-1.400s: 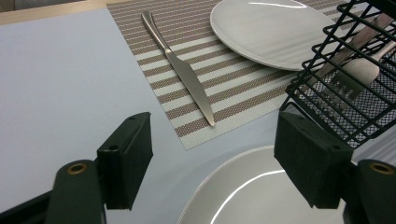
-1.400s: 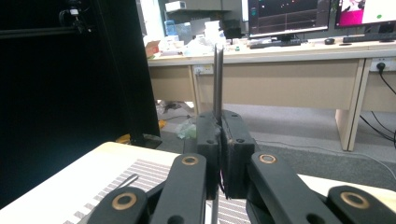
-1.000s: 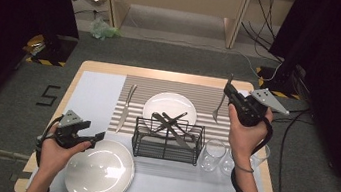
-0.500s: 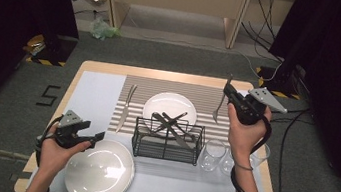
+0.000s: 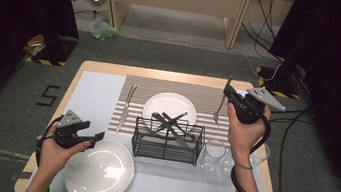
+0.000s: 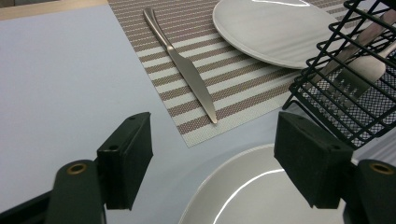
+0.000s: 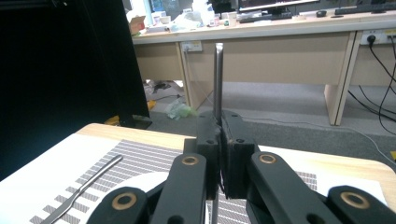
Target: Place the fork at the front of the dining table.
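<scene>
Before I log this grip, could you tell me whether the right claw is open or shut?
Shut on the fork: the right claw has its jaws pressed against the handle.

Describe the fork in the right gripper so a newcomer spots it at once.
Start at the striped placemat on the table's far half, then go to its right edge. There the right gripper holds a fork upright in the air, tines down. Every other utensil lies on the mat or in the wire rack.

Fork tines behind the tool
</scene>
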Available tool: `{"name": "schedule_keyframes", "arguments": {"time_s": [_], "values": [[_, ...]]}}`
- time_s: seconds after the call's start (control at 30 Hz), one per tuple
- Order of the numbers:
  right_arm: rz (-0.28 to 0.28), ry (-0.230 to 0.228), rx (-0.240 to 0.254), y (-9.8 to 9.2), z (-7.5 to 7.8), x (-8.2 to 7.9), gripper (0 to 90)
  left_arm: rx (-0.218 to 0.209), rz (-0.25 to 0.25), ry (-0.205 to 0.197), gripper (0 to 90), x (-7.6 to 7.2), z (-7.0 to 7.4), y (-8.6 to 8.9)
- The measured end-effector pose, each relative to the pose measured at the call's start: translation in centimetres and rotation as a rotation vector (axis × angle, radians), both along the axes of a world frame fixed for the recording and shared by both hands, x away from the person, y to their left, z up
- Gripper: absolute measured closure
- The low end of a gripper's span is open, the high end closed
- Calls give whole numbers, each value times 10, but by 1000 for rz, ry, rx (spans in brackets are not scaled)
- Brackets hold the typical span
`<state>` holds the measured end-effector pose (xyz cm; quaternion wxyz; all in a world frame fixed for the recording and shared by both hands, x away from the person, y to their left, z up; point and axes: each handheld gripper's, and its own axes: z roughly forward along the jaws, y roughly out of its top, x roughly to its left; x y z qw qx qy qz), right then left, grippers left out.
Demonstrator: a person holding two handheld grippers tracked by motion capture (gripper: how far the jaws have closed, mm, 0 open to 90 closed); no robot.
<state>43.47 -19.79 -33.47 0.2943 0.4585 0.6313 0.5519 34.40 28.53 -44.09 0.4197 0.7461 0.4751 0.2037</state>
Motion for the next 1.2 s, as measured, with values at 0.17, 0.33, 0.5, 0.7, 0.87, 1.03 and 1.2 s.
{"name": "schedule_keyframes", "arguments": {"time_s": [0.17,0.33,0.5,0.7,0.87,1.03,1.2], "values": [[-5,13,-5,-1,-1,1,873,0,0,0,274,0,0,0],[-9,17,-6,-1,-2,2,873,-1,0,0,274,0,0,0],[-13,20,-9,-2,-2,3,873,-2,0,2,274,0,-1,0],[-21,49,-21,-2,-5,8,872,-1,2,4,274,1,-2,1],[-27,68,-20,-1,-8,11,873,-2,3,4,274,1,-2,2],[-33,90,-28,-1,-12,15,873,-2,3,5,274,1,-1,2],[-47,115,-43,-2,-15,18,872,-3,6,7,275,1,-2,2]]}}
